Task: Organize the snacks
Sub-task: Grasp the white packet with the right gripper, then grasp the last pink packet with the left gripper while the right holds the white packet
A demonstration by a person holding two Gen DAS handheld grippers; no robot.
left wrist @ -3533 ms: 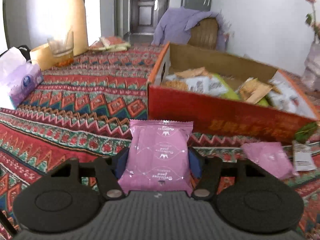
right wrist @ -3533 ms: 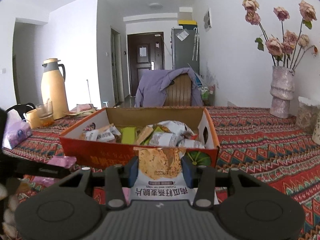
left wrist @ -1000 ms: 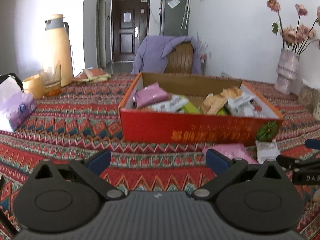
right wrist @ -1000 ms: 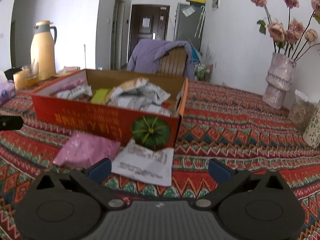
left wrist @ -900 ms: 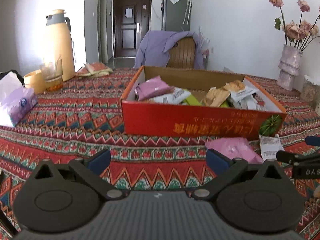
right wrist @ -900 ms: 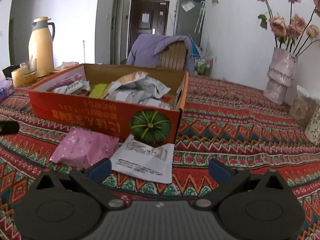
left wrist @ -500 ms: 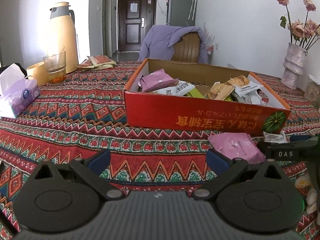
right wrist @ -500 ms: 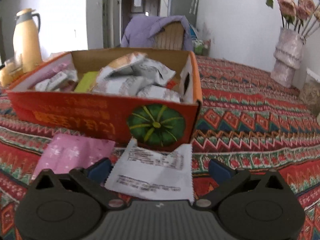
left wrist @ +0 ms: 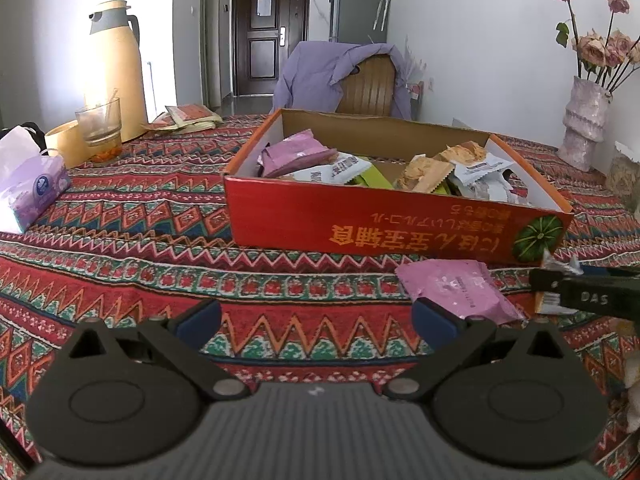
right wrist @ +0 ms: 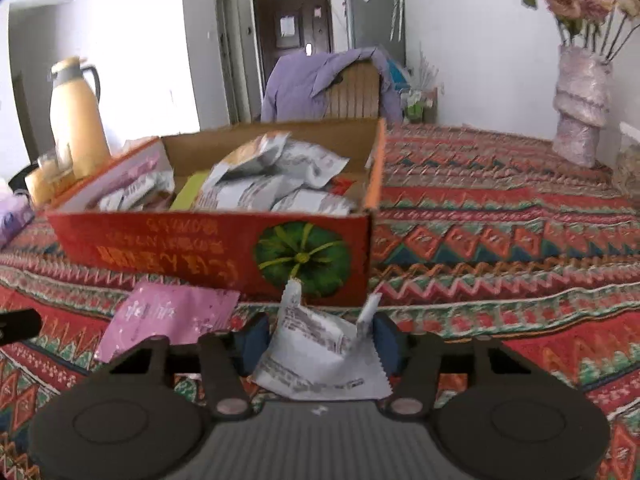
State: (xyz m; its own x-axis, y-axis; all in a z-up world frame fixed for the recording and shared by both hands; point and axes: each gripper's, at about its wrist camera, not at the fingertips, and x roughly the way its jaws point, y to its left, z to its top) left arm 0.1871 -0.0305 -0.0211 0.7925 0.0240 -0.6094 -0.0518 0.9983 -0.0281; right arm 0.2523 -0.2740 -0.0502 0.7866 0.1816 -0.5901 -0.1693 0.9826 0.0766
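Snack sorting at the open red cardboard box [right wrist: 216,250]

We log our right gripper [right wrist: 316,338], its jaws just closed in, pinching a crumpled white foil snack packet [right wrist: 320,354] on the patterned red counter [right wrist: 500,240] just in front of the box's pumpkin-printed corner. Our left gripper [left wrist: 316,316] hangs spread wide and empty before the box. A flat pink snack packet [left wrist: 456,290] lies on the counter just in front of the box, beside the white packet. Assorted packets fill the box.
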